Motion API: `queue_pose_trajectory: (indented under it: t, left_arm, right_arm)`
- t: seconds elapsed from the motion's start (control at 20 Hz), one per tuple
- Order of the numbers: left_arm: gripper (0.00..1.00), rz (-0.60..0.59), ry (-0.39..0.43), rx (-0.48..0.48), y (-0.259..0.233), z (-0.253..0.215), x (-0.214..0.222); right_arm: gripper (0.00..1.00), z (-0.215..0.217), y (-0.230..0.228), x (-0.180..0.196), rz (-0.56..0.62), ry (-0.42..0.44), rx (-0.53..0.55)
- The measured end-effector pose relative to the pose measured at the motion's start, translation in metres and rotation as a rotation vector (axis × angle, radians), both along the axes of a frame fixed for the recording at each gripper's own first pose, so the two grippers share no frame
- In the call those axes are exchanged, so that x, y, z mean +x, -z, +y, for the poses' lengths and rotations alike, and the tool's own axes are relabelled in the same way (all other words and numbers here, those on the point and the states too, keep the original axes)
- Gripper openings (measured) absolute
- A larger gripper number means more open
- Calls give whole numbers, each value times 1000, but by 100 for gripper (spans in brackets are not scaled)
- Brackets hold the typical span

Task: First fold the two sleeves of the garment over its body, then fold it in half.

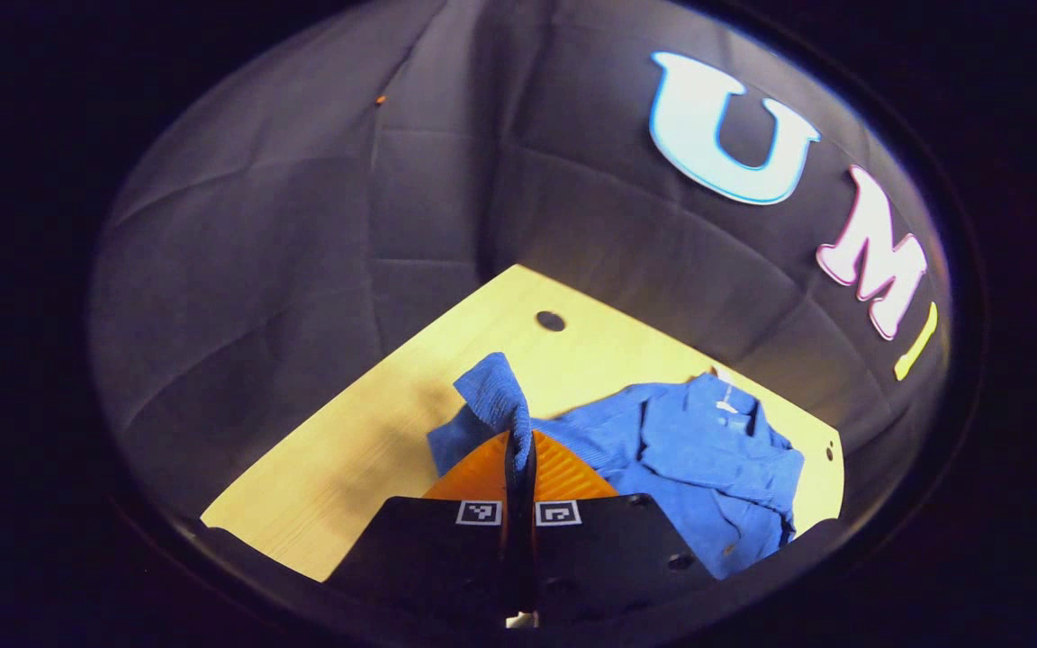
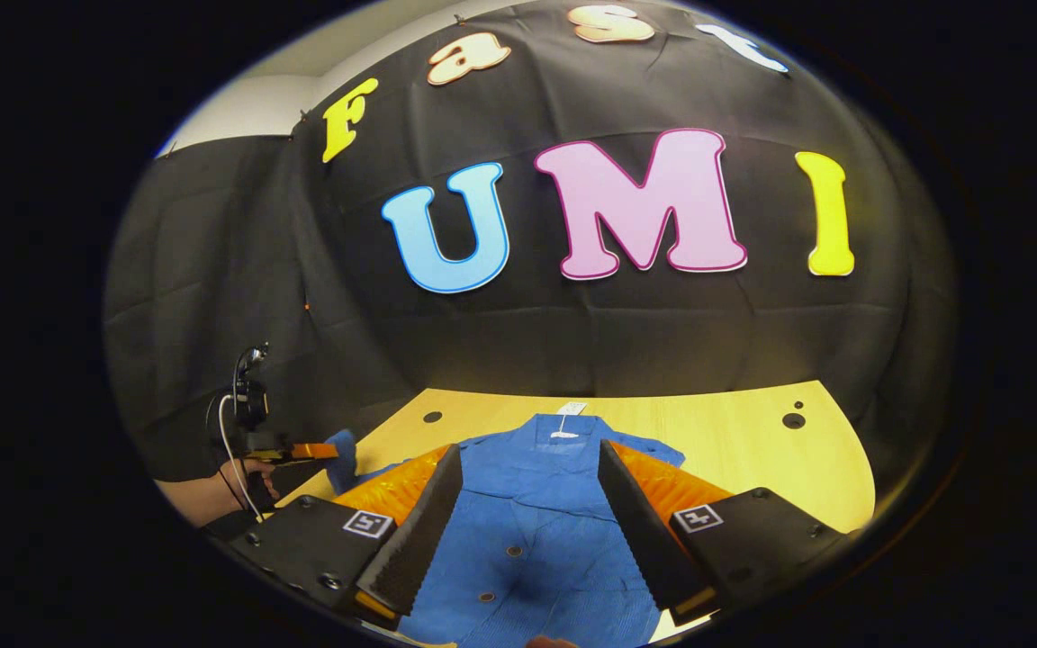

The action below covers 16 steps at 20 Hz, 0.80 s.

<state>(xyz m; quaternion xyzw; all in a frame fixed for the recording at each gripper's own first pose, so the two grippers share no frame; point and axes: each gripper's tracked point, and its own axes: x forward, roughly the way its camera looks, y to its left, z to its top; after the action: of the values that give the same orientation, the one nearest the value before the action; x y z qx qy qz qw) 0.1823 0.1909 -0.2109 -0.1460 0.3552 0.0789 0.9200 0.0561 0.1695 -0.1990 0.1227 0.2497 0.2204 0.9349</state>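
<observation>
A blue buttoned garment (image 2: 536, 513) lies spread on the pale wooden table (image 2: 734, 450), collar toward the booth wall. In the left gripper view my left gripper (image 1: 518, 439) is shut on the blue sleeve (image 1: 493, 389), whose cuff stands up above the fingertips, lifted off the table to the left of the garment body (image 1: 698, 459). My right gripper (image 2: 529, 468) hangs open over the middle of the garment, its fingers either side of the button line, holding nothing. The right gripper view also shows the left gripper (image 2: 316, 450) at far left, held by a hand (image 2: 244, 477), with blue cloth at its tip.
The tabletop (image 1: 374, 450) has small round holes near its far edge (image 1: 551, 320) (image 2: 792, 419). Black cloth walls close in behind and to the sides. Bare wood lies left of the garment and to its right (image 2: 780, 468).
</observation>
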Motion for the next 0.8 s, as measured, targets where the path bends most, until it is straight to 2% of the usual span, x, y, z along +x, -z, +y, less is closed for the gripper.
queue_pose_trajectory:
  t: [0.25, 0.45, 0.8]
  left_arm:
    - [0, -66, 121, -26, -24, -81, 38]
    - [0, -163, 209, 1, -42, -143, 73]
    - [0, -162, 337, -13, -33, -247, 114]
  right_arm:
    - [97, -29, 0, 7, 5, 59, 9]
    - [97, -58, 4, 9, 11, 99, 0]
    - [97, -110, 15, 10, 29, 163, -28]
